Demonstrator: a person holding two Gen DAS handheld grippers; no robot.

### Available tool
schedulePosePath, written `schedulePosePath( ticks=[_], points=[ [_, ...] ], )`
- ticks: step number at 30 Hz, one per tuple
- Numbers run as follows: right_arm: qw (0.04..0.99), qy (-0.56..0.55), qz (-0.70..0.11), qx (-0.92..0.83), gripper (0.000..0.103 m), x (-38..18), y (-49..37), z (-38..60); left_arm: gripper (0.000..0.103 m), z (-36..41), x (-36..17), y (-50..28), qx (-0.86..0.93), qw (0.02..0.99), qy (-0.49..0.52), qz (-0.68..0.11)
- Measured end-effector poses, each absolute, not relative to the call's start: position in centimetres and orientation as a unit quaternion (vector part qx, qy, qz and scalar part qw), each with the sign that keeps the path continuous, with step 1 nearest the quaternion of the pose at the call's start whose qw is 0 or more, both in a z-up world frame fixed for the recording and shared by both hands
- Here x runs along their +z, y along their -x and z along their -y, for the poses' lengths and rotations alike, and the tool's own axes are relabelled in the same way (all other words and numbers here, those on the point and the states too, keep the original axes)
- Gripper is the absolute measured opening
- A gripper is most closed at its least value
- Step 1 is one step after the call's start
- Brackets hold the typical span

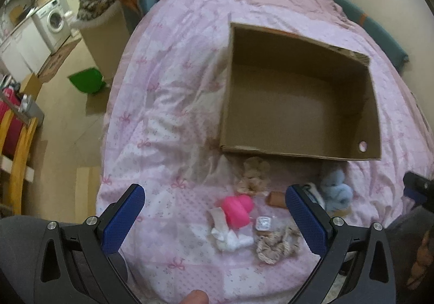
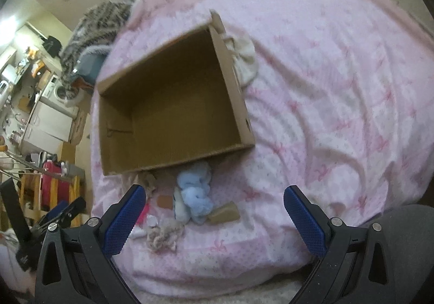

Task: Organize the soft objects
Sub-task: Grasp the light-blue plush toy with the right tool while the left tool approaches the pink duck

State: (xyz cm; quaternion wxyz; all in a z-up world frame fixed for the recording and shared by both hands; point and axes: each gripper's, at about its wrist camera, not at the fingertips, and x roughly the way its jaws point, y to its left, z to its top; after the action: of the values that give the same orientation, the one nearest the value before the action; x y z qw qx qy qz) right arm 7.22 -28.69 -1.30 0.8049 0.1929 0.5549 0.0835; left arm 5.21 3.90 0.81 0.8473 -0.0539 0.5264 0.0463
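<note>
Pink bedding (image 1: 168, 119) carries an empty cardboard box (image 1: 298, 103) at frame centre, with the soft pile just below its near wall. Left gripper (image 1: 214, 211) hangs spread, holding nothing, the pink toy (image 1: 237, 207) lying between its fingers; right gripper (image 2: 214, 211) is likewise spread, the blue plush (image 2: 194, 195) left of its centre, so each arm has its own nearest piece

The bed cover (image 1: 168, 103) is patterned in pale pink with darker pink bows. A plain brown cardboard box (image 1: 298, 153) is seen at centre frame. Below it, a light blue plush (image 1: 336, 191), a bright pink item (image 1: 238, 207), a white cloth (image 1: 230, 238) and a beige knit (image 1: 276, 245) are shown. Blue pads (image 2: 122, 225) are fitted on black gripper arms.
</note>
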Motion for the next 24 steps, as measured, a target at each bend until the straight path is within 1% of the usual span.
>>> schedulePosePath(
  ticks=[2, 5, 6, 8, 10, 15, 21, 22, 23, 24],
  points=[
    [0.782, -0.205, -0.581, 0.095, 0.103, -2.8, -7.8, 28.3, 0.103, -4.6, -0.2, -5.3, 0.053, 0.842, 0.068, -0.533],
    [0.765, -0.191, -0.607, 0.099, 0.103, -5.0, -8.2, 27.0, 0.103, -5.2, -1.0, -5.3, 0.058, 0.834, 0.088, -0.541],
    [0.756, -0.195, -0.615, 0.108, 0.101, -5.7, -8.4, 26.6, 0.103, -5.3, -1.1, -5.3, 0.057, 0.833, 0.091, -0.542],
    [0.736, -0.204, -0.636, 0.112, 0.087, -7.4, -8.8, 25.5, 0.103, -5.4, -1.3, -5.3, 0.058, 0.832, 0.090, -0.544],
    [0.729, -0.205, -0.642, 0.117, 0.086, -8.3, -9.3, 24.3, 0.103, -5.4, -1.7, -5.5, 0.056, 0.828, 0.092, -0.550],
    [0.726, -0.160, -0.658, 0.121, 0.086, -9.9, -11.0, 20.0, 0.103, -5.9, -2.4, -5.9, 0.068, 0.820, 0.095, -0.560],
    [0.725, -0.032, -0.677, 0.123, 0.085, -12.1, -12.0, 15.0, 0.103, -6.7, -2.7, -6.2, 0.082, 0.816, 0.100, -0.563],
    [0.725, -0.017, -0.678, 0.122, 0.077, -12.4, -11.9, 14.6, 0.103, -6.7, -2.8, -6.2, 0.082, 0.815, 0.099, -0.565],
    [0.726, -0.004, -0.677, 0.123, 0.060, -12.7, -11.8, 14.2, 0.103, -6.7, -2.9, -6.2, 0.082, 0.814, 0.098, -0.567],
    [0.725, -0.002, -0.677, 0.128, 0.052, -12.8, -11.7, 14.0, 0.103, -6.6, -3.0, -6.3, 0.082, 0.813, 0.096, -0.569]
  ],
)
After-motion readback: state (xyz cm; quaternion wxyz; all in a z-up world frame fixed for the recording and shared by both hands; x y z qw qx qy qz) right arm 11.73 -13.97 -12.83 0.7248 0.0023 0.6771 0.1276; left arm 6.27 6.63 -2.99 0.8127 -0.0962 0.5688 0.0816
